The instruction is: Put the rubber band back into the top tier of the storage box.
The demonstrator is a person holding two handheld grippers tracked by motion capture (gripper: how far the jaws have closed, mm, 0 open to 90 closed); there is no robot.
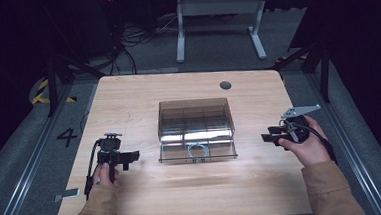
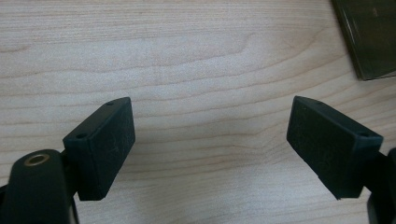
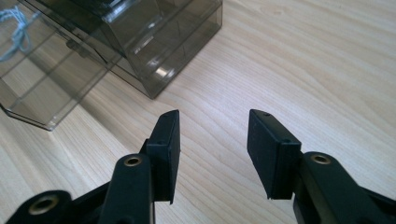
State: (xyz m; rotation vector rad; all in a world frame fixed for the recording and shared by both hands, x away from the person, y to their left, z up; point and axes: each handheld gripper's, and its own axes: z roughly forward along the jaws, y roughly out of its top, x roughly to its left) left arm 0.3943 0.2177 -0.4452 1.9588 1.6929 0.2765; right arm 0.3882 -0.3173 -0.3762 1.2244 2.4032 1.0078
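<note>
Black "4" on grey floor

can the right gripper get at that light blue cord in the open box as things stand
Probably yes. The right gripper is open with nothing between its jaws, bare table lies between it and the clear box, and the cord sits in the uncovered front section.

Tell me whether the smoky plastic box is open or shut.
Open: the box has its clear lid folded flat toward the person, and a pale blue cord lies on it.
</note>
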